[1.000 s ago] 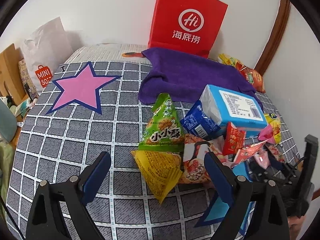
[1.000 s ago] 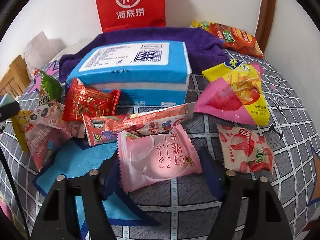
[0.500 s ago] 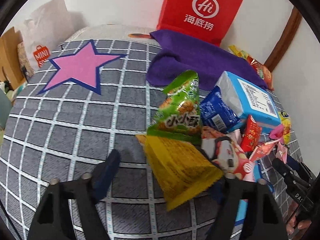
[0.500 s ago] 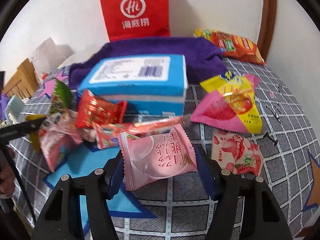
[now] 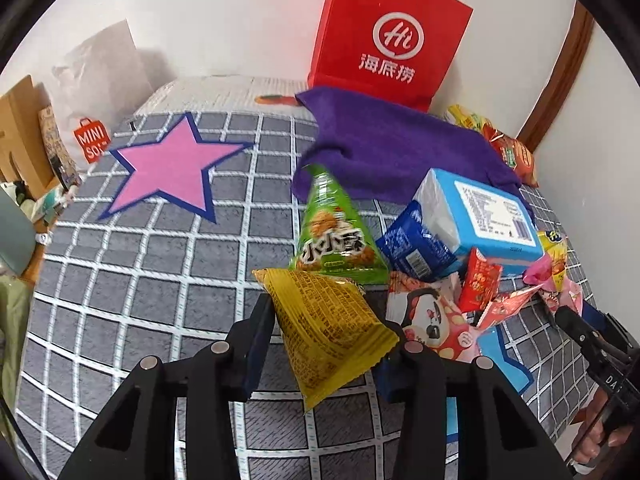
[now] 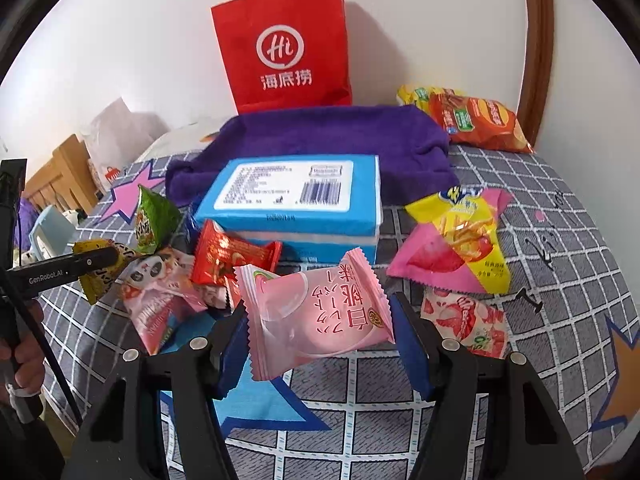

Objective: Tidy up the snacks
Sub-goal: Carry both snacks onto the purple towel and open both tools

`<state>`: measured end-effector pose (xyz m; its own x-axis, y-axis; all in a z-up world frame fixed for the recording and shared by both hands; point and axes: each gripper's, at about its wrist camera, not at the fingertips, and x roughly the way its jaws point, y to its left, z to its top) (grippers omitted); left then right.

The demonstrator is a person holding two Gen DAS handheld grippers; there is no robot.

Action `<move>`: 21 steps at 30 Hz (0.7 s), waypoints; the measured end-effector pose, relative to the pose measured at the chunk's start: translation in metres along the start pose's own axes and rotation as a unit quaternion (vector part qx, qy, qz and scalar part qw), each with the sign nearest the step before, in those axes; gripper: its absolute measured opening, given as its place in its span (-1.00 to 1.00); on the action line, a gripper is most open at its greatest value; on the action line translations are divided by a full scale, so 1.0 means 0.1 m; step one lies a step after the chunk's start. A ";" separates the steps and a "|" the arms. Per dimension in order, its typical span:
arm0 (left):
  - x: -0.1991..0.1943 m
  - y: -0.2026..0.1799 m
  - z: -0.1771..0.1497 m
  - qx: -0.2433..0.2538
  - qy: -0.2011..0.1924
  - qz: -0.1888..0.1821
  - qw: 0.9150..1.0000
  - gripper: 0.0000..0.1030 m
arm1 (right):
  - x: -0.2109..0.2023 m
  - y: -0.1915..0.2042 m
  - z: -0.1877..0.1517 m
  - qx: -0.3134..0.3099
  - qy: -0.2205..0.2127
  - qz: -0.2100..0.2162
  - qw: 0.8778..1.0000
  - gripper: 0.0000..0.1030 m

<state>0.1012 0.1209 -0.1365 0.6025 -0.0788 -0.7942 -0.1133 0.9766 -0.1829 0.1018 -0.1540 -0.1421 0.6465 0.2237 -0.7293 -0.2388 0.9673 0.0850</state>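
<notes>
While most packets lie in a loose heap on the grey grid-patterned bedspread (image 5: 132, 280), sorting appears barely begun. Largest of the heap is the blue-and-white rectangular wrapped pack (image 6: 296, 204), which rests at the middle with the purple towel (image 6: 320, 136) and the red paper carrier bag (image 6: 284, 44) beyond it. To the far right lies an orange-red crisp bag (image 6: 476, 124); nearer on the right sit a pink-and-yellow triangular packet (image 6: 456, 244) and a strawberry-printed sachet (image 6: 468, 324). To the left cluster a green triangular packet (image 5: 332, 232), a dark blue pouch (image 5: 412, 244), a panda-printed pink packet (image 5: 432, 320) and a small red sachet (image 6: 232, 256). The left gripper (image 5: 324, 344), its jaws just closed inward, pinches a yellow triangular foil packet (image 5: 332, 332) at the heap's near left edge. The right gripper (image 6: 320, 340) clamps a pink pillow-shaped sweet wrapper (image 6: 316, 312), held clear of the bedspread. Judged from this layout, two items are in hand, none visibly grouped, and the remainder awaits placement.
</notes>
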 end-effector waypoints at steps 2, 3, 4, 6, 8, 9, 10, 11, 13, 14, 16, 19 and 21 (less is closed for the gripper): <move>-0.08 0.00 0.04 -0.001 -0.006 -0.002 1.000 -0.21 | -0.05 0.00 0.05 0.002 -0.005 0.004 1.000 0.25; -0.10 0.01 0.07 -0.002 -0.007 -0.003 1.000 -0.21 | -0.08 0.00 0.07 0.002 -0.007 0.005 1.000 0.25; -0.14 0.00 0.10 -0.001 -0.010 -0.005 1.000 -0.21 | -0.11 0.00 0.11 0.003 -0.010 0.005 1.000 0.25; -0.18 -0.03 0.15 0.004 -0.014 -0.002 1.000 -0.21 | -0.16 -0.01 0.16 0.003 -0.016 0.006 1.000 0.25; -0.23 -0.06 0.22 0.007 -0.020 -0.001 1.000 -0.21 | -0.21 -0.03 0.22 0.004 -0.023 0.008 1.000 0.25; -0.26 -0.08 0.25 0.010 -0.023 -0.003 1.000 -0.21 | -0.24 -0.03 0.26 0.005 -0.026 0.013 1.000 0.25; -0.27 -0.10 0.28 0.012 -0.025 -0.004 1.000 -0.21 | -0.26 -0.04 0.29 0.006 -0.030 0.018 0.999 0.25; -0.30 -0.13 0.32 0.013 -0.027 -0.005 1.000 -0.21 | -0.29 -0.04 0.33 0.006 -0.033 0.023 0.999 0.25; -0.33 -0.17 0.40 0.017 -0.032 -0.007 0.999 -0.21 | -0.32 -0.04 0.39 0.004 -0.039 0.030 0.999 0.25; -0.34 -0.20 0.44 0.019 -0.035 -0.008 0.999 -0.21 | -0.33 -0.04 0.43 0.002 -0.041 0.033 0.999 0.25; -0.36 -0.25 0.54 0.020 -0.041 -0.010 0.999 -0.21 | -0.35 -0.03 0.50 -0.004 -0.043 0.032 0.999 0.24; -0.36 -0.32 0.64 0.022 -0.048 -0.003 0.999 -0.21 | -0.35 -0.02 0.63 -0.011 -0.047 0.031 0.998 0.24; -0.35 -0.38 0.73 0.028 -0.052 0.003 0.998 -0.21 | -0.35 -0.01 0.72 -0.014 -0.048 0.030 0.998 0.24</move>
<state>0.1426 0.1015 -0.0594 0.6814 -0.0548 -0.7298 -0.0738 0.9870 -0.1430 0.1316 -0.1543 -0.0681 0.6972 0.2928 -0.6544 -0.2978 0.9486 0.1071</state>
